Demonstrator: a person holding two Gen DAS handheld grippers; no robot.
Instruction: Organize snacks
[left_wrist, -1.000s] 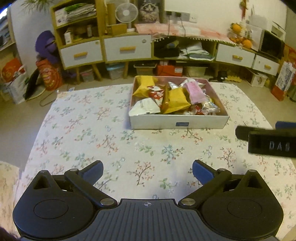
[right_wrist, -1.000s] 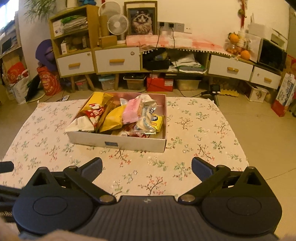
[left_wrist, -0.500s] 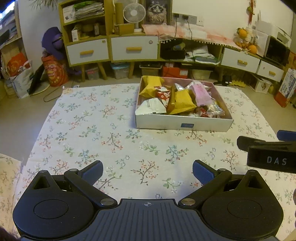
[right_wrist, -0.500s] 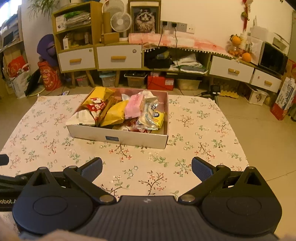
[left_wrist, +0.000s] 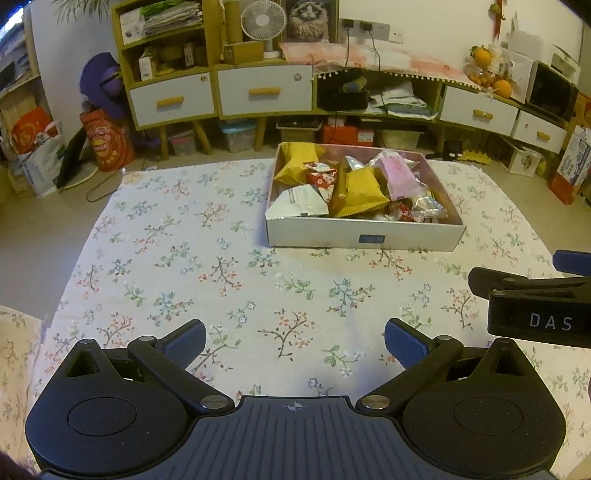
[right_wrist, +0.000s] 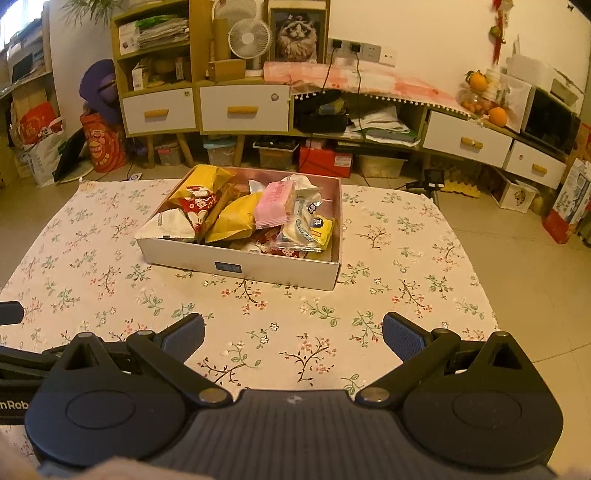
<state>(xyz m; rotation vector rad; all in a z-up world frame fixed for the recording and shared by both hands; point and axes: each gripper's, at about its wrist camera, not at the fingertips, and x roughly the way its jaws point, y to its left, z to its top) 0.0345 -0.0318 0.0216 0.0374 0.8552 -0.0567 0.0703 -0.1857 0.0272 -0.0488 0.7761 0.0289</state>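
Left hand-held gripper (left_wrist: 293, 341) hovers over the floral tablecloth (left_wrist: 177, 258) with its blue-padded fingers (left_wrist: 404, 347) spread wide, nothing between them; right hand-held gripper (right_wrist: 293, 338) likewise spread apart and empty, held above the near part of the cloth; in the left wrist view the right tool's black body pokes in at the right edge, lettering "DAS" readable; in the right wrist view a bit of the left tool shows at the left edge

Snack box (right_wrist: 258, 267), white cardboard with a small blue label on the front wall, sits on the table towards its far side, well apart from both grippers; it is packed with snacks: white packet (right_wrist: 168, 225) at the near left corner, red-and-white packet (right_wrist: 199, 206) just behind it, yellow bag (right_wrist: 236, 218) in the middle, second yellow bag (left_wrist: 295, 162) at the far left, pink packet (right_wrist: 275, 205) lying on top right of centre, clear wrapped packet with yellow end (right_wrist: 310, 230) against the right wall; packets overlap, lower ones too hidden to tell

Behind the table: low wooden cabinet (right_wrist: 243, 107) with white drawers, small fan (right_wrist: 245, 37), framed cat picture (right_wrist: 297, 33), oranges (right_wrist: 496, 114) on the right
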